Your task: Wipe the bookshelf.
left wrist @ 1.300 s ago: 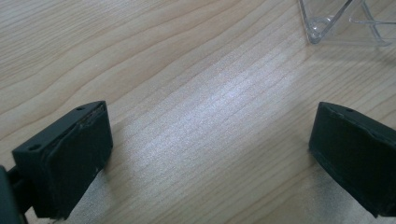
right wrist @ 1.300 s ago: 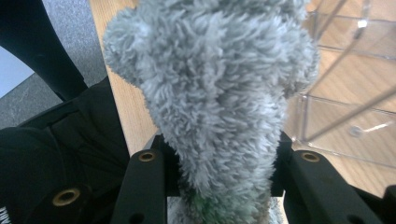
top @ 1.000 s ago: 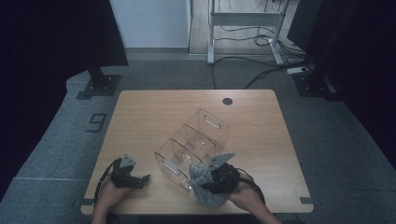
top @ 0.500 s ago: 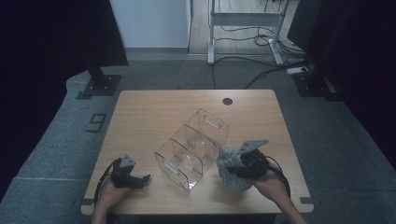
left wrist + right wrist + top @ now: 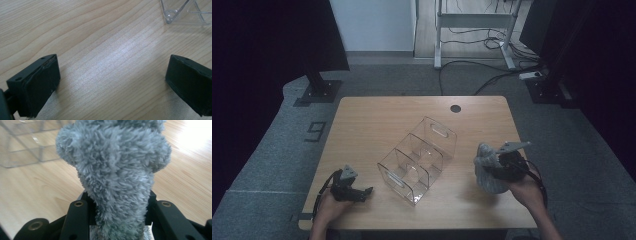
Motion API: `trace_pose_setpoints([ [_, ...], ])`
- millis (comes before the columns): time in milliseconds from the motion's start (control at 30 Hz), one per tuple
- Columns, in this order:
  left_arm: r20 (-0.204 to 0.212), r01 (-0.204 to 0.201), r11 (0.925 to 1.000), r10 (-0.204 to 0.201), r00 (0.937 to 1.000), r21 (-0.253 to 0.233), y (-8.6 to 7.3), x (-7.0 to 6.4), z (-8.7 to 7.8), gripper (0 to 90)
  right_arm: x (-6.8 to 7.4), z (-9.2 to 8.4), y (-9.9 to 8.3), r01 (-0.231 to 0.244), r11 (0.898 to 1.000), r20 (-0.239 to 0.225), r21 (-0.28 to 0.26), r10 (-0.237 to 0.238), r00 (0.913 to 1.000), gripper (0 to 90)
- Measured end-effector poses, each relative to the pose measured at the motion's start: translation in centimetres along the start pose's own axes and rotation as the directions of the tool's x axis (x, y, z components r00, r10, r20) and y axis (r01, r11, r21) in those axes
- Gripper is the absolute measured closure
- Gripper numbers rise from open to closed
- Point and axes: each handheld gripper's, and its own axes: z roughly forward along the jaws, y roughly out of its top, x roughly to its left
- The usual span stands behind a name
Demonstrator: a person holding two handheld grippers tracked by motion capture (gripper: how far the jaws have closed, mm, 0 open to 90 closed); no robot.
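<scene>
A fluffy grey cloth [image 5: 488,169] hangs bunched in my right gripper [image 5: 492,167], which is shut on it to the right of the clear plastic organizer [image 5: 418,159]. In the right gripper view the grey cloth [image 5: 117,170] rises between the two black jaws, squeezed at its lower part. My left gripper [image 5: 362,192] rests near the table's front left edge, open. In the left gripper view its fingers [image 5: 37,85] stand wide apart over bare wood, with a corner of the organizer [image 5: 185,11] at the top right.
The wooden table [image 5: 377,120] has a round cable hole [image 5: 455,108] near its far edge. The organizer, with several compartments, lies diagonally at the table's middle. Beyond the table stand a desk frame and cables on the grey floor.
My right gripper has carried the grey cloth from just in front of the organizer out to the right side of the table. The left gripper has stayed put.
</scene>
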Motion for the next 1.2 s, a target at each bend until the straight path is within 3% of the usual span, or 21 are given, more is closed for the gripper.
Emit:
trace_pose_setpoints([
  [100,-0.001,0.002,1.0,-0.002,1.0,0.0,0.0,0.0,0.0,0.0,-1.2,0.1,-0.9,-0.023,1.0,0.041,0.013,0.022,0.9989,61.4],
  [300,-0.003,0.003,1.0,-0.003,1.0,0.0,0.0,0.0,0.0,0.0,-2.7,1.0,-2.5,-0.059,0.998,0.074,0.031,0.057,0.9957,60.5],
  [533,-0.004,0.007,0.9999,-0.007,1.0,0.011,0.2,0.0,0.0,0.0,-3.3,2.7,-4.2,-0.085,0.996,0.069,0.041,0.082,0.9942,58.6],
  [800,-0.013,0.053,0.998,-0.053,0.9985,0.033,0.5,0.1,-0.2,0.0,-3.4,4.7,-5.9,-0.096,0.994,0.067,0.053,0.092,0.9935,53.6],
  [1000,0.004,0.036,0.9991,-0.036,0.9993,0.023,0.8,-0.3,-0.7,1.1,-3.3,4.4,-5.6,-0.077,0.995,0.069,0.066,0.073,0.9949,30.2],
  [1200,0.043,0.024,0.999,-0.022,0.9988,-0.039,1.5,-1.2,-2.0,0.2,-2.9,2.9,-3.8,-0.063,0.998,0.053,0.002,0.063,0.9966,25.7],
])
